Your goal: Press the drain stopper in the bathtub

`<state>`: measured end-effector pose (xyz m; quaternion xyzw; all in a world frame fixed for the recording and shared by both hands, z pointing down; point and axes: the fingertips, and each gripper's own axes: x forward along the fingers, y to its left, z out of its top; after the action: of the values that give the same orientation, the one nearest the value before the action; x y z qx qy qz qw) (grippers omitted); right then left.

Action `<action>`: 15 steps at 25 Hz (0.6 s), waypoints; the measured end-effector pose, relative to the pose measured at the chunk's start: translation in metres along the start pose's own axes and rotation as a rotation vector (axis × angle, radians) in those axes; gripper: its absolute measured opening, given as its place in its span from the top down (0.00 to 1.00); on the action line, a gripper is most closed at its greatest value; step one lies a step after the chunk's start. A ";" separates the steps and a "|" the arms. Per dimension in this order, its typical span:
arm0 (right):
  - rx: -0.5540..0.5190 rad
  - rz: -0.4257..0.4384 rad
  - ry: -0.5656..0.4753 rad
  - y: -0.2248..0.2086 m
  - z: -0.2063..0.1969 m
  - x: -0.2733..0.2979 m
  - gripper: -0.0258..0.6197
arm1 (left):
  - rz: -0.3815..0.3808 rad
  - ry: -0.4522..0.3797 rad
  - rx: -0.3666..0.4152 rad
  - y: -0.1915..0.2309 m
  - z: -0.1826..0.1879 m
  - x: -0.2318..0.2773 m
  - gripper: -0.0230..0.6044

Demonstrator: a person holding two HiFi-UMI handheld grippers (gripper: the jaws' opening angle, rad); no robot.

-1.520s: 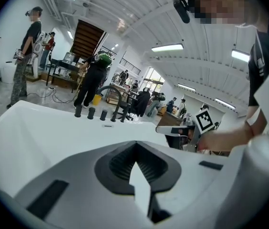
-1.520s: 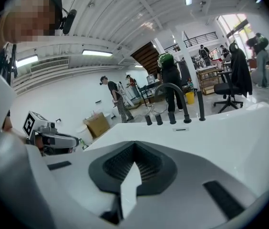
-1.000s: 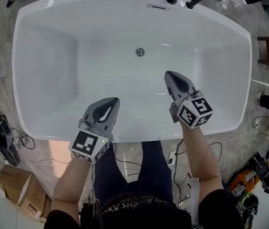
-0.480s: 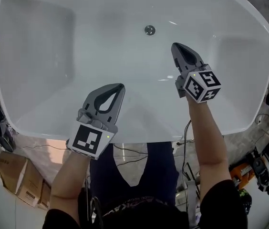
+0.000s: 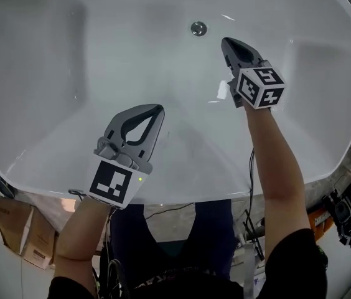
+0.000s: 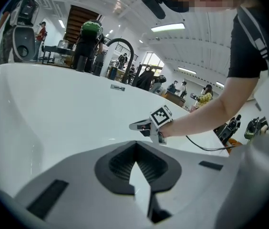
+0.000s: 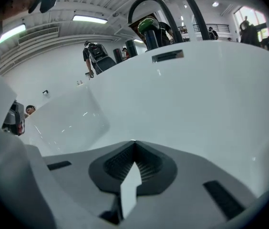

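The small round chrome drain stopper [image 5: 198,28] sits in the floor of the white bathtub [image 5: 51,73], toward the far side. My right gripper [image 5: 226,42] is shut and empty inside the tub, its tip just right of and slightly nearer than the stopper, not touching it. My left gripper [image 5: 159,108] is shut and empty, held over the tub's near slope. The left gripper view shows my left gripper [image 6: 135,142] pointing across the tub at the right gripper [image 6: 143,126]. In the right gripper view my right gripper [image 7: 133,141] faces the far tub wall; the stopper does not show there.
An overflow plate [image 7: 168,56] and a black arched faucet [image 7: 149,4] stand on the tub's far side. Cardboard boxes [image 5: 14,229] and cables lie on the floor at lower left, and black gear [image 5: 343,213] at lower right. People stand in the background room.
My right gripper has reached forward and down into the tub, closing on the drain stopper. The head view has leaned over the tub. The left gripper has barely moved.
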<state>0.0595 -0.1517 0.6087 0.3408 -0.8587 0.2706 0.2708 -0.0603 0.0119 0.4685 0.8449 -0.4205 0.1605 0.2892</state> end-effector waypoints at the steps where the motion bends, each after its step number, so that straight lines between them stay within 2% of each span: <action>1: -0.004 -0.003 0.007 -0.004 -0.005 0.007 0.94 | -0.011 0.009 0.018 0.000 -0.004 0.003 0.95; 8: -0.021 -0.018 0.078 -0.032 -0.047 0.057 0.94 | -0.084 0.086 0.130 -0.001 -0.035 0.025 0.95; 15: -0.046 -0.017 0.149 -0.048 -0.081 0.109 0.94 | -0.107 0.143 0.151 0.005 -0.066 0.037 0.95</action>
<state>0.0498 -0.1768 0.7502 0.3204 -0.8392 0.2734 0.3441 -0.0444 0.0274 0.5408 0.8719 -0.3397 0.2359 0.2623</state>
